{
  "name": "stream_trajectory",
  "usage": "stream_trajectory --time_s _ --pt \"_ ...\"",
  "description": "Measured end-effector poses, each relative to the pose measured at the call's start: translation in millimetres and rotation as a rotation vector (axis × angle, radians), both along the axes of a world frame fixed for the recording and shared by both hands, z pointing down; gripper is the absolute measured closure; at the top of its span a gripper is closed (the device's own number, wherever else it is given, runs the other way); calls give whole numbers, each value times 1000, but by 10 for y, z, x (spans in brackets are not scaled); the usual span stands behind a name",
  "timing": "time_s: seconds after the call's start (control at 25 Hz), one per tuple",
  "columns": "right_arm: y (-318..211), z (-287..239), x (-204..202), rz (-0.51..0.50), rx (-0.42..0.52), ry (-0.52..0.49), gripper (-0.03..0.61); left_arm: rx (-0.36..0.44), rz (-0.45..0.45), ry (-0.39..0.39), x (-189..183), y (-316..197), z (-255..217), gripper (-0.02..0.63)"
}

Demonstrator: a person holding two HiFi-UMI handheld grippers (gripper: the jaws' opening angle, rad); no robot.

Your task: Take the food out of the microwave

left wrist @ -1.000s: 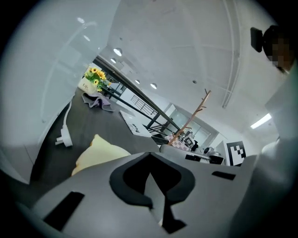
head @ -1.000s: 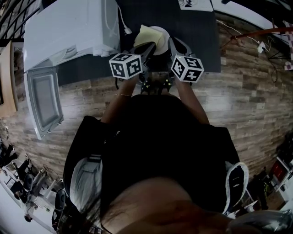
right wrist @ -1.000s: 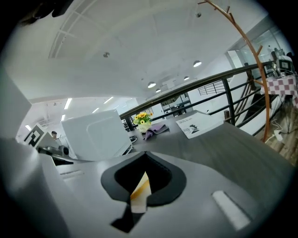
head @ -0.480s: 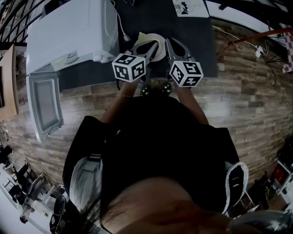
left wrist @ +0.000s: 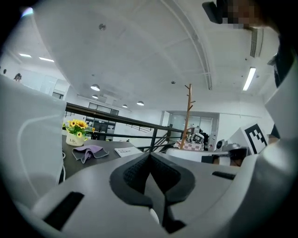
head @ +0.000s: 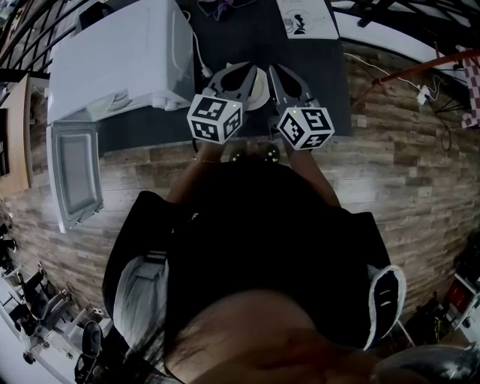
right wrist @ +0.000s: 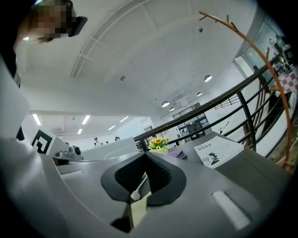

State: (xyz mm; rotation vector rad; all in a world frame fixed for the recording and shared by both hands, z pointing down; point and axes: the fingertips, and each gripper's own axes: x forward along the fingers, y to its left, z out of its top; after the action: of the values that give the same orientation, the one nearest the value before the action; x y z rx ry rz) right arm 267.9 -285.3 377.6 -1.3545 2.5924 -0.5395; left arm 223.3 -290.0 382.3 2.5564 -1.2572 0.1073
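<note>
A white plate (head: pixel 260 88) with pale yellow food shows only as a sliver between my two grippers, over the dark table. My left gripper (head: pixel 241 69) is shut on the plate's left rim; a bit of white rim (left wrist: pixel 153 216) shows low between its closed jaws. My right gripper (head: pixel 279 71) is shut on the right rim, where the white edge and yellow food (right wrist: pixel 138 201) sit between its pads. The white microwave (head: pixel 120 52) stands to the left with its door (head: pixel 73 171) swung open. Both grippers point about level.
A printed sheet (head: pixel 304 16) lies at the table's far end. A flower pot (left wrist: pixel 74 135) and a purple cloth (left wrist: pixel 88 151) sit on the dark table (head: pixel 322 82). A wooden coat stand (left wrist: pixel 188 114) and a railing lie beyond. Wooden floor surrounds the table.
Both grippers have risen together with the plate, toward the head camera. The plate and food, plainly seen between them a second ago, are now mostly hidden by the grippers.
</note>
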Motion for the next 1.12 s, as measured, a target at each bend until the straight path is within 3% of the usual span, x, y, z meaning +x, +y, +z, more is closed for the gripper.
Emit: stream_trajectory --time_s 0.32,0.56,1.12 --pt "-14 -240 3 -44 52 -18 578 64 -28 -25 53 -29 -165 607" --pt "-8 -316 -43 -97 39 -71 578 93 -81 -53 1 -10 -247 607" --pt "138 -292 -487 -310 49 -88 578 91 -302 -59 -451 250 -269 607"
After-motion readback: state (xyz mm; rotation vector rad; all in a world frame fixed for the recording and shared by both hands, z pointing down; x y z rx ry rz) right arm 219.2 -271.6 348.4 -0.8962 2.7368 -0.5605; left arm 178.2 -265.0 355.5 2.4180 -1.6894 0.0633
